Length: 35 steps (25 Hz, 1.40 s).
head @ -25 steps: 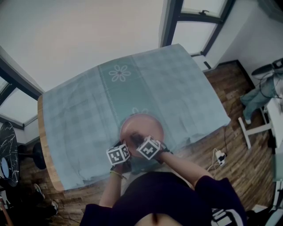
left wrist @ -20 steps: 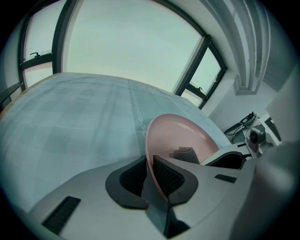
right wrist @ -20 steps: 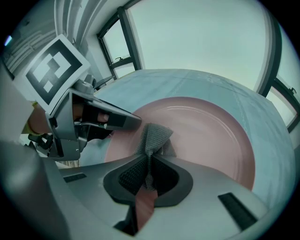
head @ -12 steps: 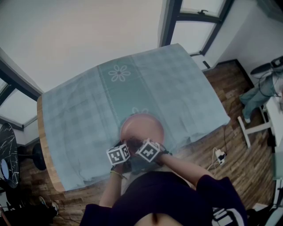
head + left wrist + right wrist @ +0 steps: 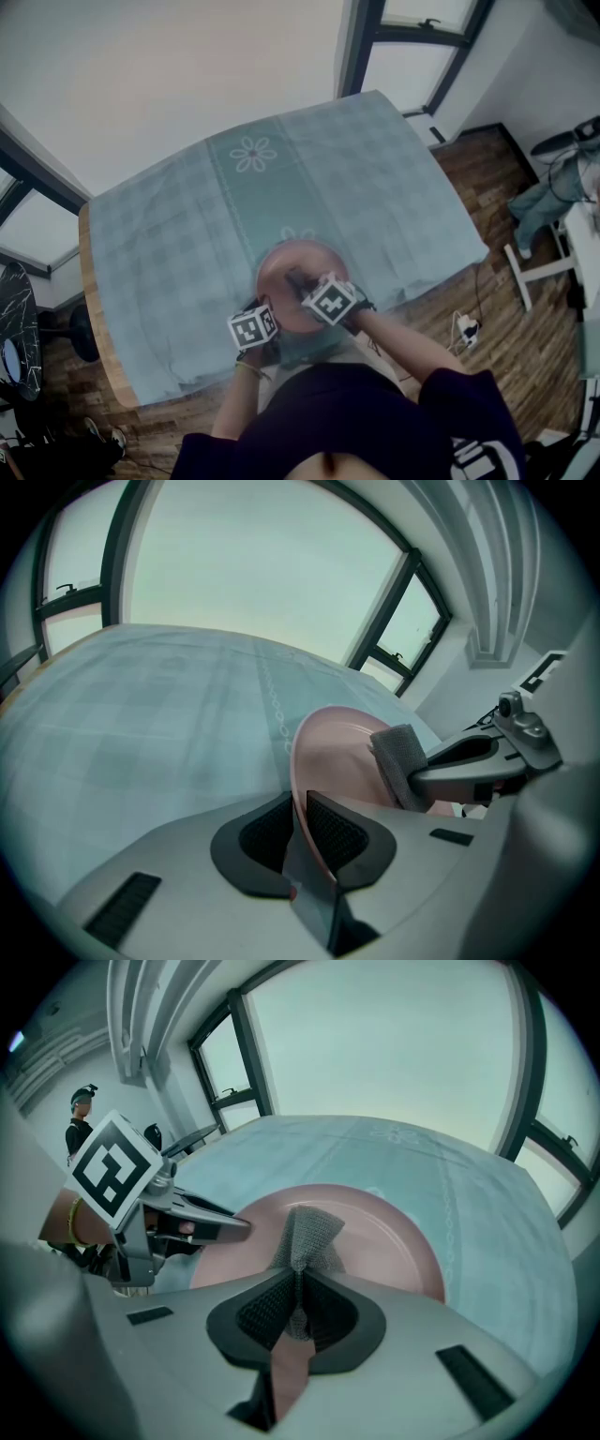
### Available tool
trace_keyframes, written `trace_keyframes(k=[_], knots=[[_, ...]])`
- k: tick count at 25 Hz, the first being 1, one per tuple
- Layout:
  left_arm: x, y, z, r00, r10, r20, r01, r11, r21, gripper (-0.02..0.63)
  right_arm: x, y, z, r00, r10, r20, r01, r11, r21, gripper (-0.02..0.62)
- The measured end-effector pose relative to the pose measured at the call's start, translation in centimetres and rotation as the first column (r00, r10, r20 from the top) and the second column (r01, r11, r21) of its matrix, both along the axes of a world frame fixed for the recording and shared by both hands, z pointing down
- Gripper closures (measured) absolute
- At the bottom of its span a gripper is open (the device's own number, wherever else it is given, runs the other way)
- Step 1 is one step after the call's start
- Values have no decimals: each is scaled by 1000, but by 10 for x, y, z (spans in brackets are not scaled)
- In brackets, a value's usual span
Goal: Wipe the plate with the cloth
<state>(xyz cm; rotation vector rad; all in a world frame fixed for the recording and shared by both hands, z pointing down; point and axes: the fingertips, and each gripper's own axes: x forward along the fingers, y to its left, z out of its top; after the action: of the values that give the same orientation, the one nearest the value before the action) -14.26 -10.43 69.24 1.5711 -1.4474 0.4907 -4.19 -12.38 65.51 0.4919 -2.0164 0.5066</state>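
Our left tool (image 5: 298, 813) clamps the plate (image 5: 339, 757) by its rim, and our right tool (image 5: 298, 1299) pinches the cloth (image 5: 309, 1230). Pressing hard could twist the plate loose.

Left tongs (image 5: 298, 806) clamp the plate (image 5: 339, 752) rim, right tongs (image 5: 298, 1290) (angled steeply down) pinch the cloth (image 5: 309, 1227).

Round pink plate (image 5: 375, 1232): smooth, faint sheen; rim between pads (image 5: 335, 833) of left gripper (image 5: 298, 808).
Grey knit cloth (image 5: 309, 1232): coarse, matt; between right gripper (image 5: 300, 1288) fingers.
Pads: black, ribbed, matt.
Checked teal tablecloth (image 5: 187, 244): woven, matt.
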Motion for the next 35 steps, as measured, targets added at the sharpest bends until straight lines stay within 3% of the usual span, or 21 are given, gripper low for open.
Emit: trace_keyframes(k=[13, 19, 23, 35], knots=[[-1, 1, 2, 1000, -10, 3, 10, 1000, -2, 549, 76, -44, 27, 969, 81, -235, -75, 997, 35, 563], [-1, 0, 2, 1000, -18, 7, 18, 1000, -4, 549, 73, -35, 35, 966, 39, -255, -38, 999, 10, 563], [-2, 0, 1, 1000, -23, 9, 23, 1000, -3, 549, 61, -36, 33, 974, 0, -226, 11, 999, 48, 563], [-2, 0, 3, 999, -40, 19, 40, 999, -4, 549, 58, -9, 38, 981, -3, -193, 2, 1000, -5, 563]])
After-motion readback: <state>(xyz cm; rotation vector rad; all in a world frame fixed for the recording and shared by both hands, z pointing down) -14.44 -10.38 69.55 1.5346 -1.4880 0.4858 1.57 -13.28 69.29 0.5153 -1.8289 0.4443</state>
